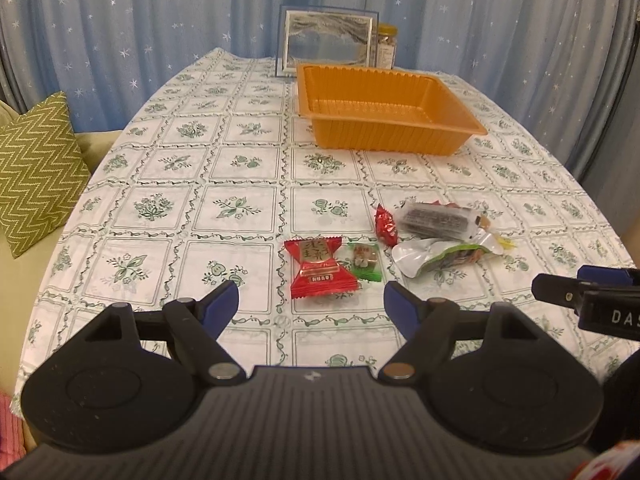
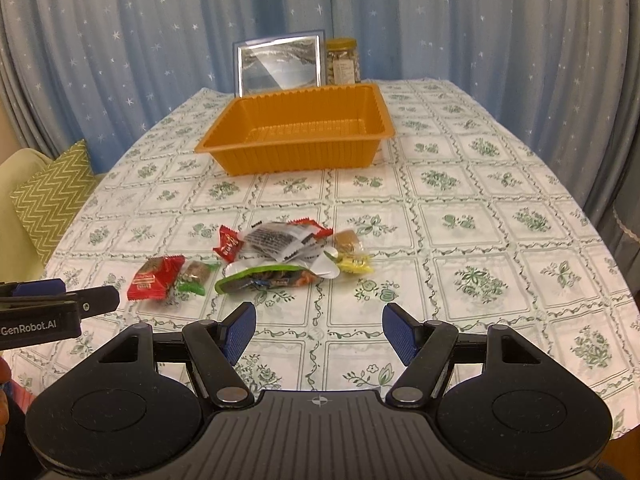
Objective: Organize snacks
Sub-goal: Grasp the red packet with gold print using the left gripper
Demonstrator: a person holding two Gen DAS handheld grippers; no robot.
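Observation:
An empty orange tray (image 1: 384, 136) (image 2: 296, 156) stands on the far half of the table. In front of it lies a loose heap of snacks: a big red packet (image 1: 320, 268) (image 2: 156, 278), a small green-edged sweet (image 1: 364, 260) (image 2: 194, 276), a small red sweet (image 1: 386, 224) (image 2: 229, 244), a clear dark-printed bag (image 1: 436, 220) (image 2: 276, 242), a green pouch (image 1: 444, 258) (image 2: 268, 280) and a yellow sweet (image 2: 354, 266). My left gripper (image 1: 311, 300) hangs open just short of the red packet, nothing between its fingers. My right gripper (image 2: 319, 330) is open and empty, short of the green pouch.
A floral tablecloth (image 1: 240, 208) (image 2: 460, 216) covers the table. A framed picture (image 1: 326, 42) (image 2: 280, 64) and a yellow-lidded jar (image 1: 386, 46) (image 2: 342, 60) stand behind the tray, against a starred blue curtain. A green zigzag cushion (image 1: 36, 172) (image 2: 52, 192) lies off the table's left edge.

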